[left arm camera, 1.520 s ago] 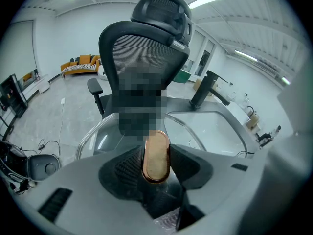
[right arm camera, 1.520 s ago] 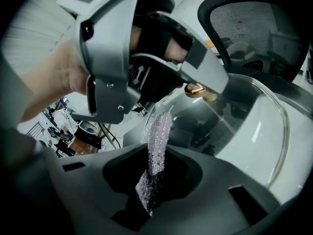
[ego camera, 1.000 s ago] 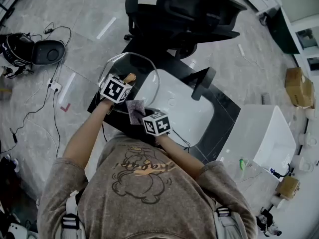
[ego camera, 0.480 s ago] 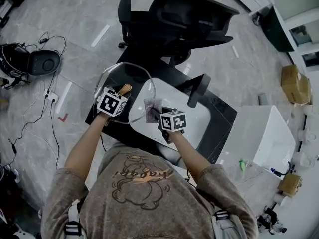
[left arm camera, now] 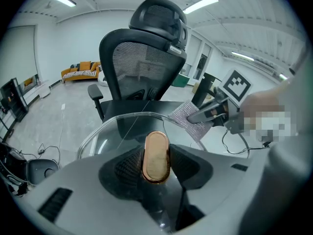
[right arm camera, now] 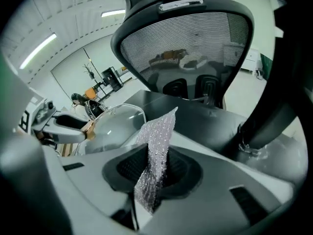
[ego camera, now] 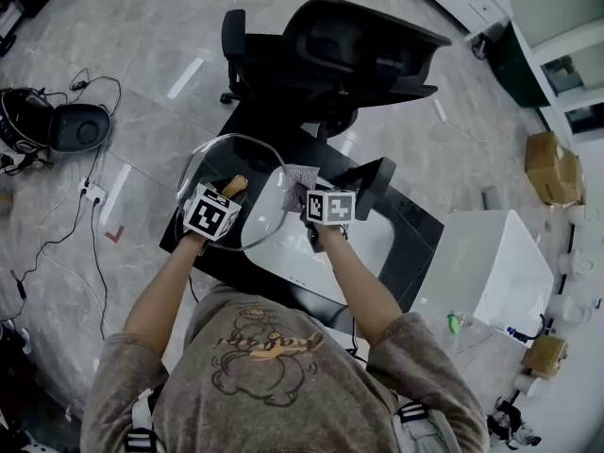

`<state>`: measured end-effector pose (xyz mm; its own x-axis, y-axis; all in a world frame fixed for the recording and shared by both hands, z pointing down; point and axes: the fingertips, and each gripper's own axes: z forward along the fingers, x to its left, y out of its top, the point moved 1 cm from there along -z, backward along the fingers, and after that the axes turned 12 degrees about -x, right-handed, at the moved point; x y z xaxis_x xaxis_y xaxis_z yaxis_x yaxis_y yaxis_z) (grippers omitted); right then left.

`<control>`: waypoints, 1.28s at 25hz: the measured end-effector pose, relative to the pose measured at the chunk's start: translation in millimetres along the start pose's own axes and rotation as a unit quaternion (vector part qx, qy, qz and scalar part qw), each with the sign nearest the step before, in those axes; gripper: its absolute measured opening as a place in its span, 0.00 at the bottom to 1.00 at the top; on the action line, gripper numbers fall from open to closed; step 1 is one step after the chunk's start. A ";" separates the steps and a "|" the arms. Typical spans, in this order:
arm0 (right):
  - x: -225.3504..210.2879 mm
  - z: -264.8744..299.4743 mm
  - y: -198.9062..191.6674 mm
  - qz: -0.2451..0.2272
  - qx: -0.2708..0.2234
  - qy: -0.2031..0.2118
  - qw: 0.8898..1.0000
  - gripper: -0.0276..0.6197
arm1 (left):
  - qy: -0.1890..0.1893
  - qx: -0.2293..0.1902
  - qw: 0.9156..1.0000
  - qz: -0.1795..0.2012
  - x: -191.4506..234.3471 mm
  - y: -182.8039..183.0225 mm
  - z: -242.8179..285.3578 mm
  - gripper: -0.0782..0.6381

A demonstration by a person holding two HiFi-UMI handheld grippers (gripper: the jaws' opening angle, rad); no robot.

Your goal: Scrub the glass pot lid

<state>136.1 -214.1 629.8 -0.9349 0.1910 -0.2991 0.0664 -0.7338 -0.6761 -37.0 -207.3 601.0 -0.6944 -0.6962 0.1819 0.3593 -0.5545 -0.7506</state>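
Over the left end of the black tabletop [ego camera: 415, 226], the glass pot lid [ego camera: 257, 217] is held up in the air, tilted, with its knob side turned towards the person. The wooden knob [left arm camera: 156, 151] is clamped between the jaws of the left gripper [left arm camera: 156, 169], and both pads are seen pressed on its sides in the left gripper view. The lid's lower right part is seen in front of the white sink [ego camera: 373, 243] set in the tabletop, and its left part in front of the floor (as seen from the head view).

A silvery scrub cloth [right arm camera: 159, 133] is pinched upright between the closed jaws of the right gripper [right arm camera: 154, 169], with its free corner sticking up past the jaw tips. In the head view the cloth is placed right at the lid's right rim; whether it actually touches the glass cannot be told. The two grippers are close together, side by side, both pointed away from the person and downwards.

A black faucet [ego camera: 376, 179] is seen just right of the right gripper, at the far edge of the sink. A black office chair [ego camera: 354, 50] is parked behind the tabletop, its mesh back filling the upper part of both gripper views. A white bin [ego camera: 505, 267] is seen on the floor to the right, cables and a black headset [ego camera: 71, 125] on the floor to the left.
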 end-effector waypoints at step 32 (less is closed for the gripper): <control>150.0 171.2 108.5 -0.353 0.058 0.162 0.920 0.18 | -0.002 -0.030 1.000 -0.009 -0.2 0.7 -0.1 0.37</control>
<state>-56.6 -376.7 626.8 -0.5768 0.8168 -0.0117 -0.5724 -0.4144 -0.7075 -36.7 -207.5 600.4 -0.6981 -0.6883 0.1972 0.3095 -0.5385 -0.7837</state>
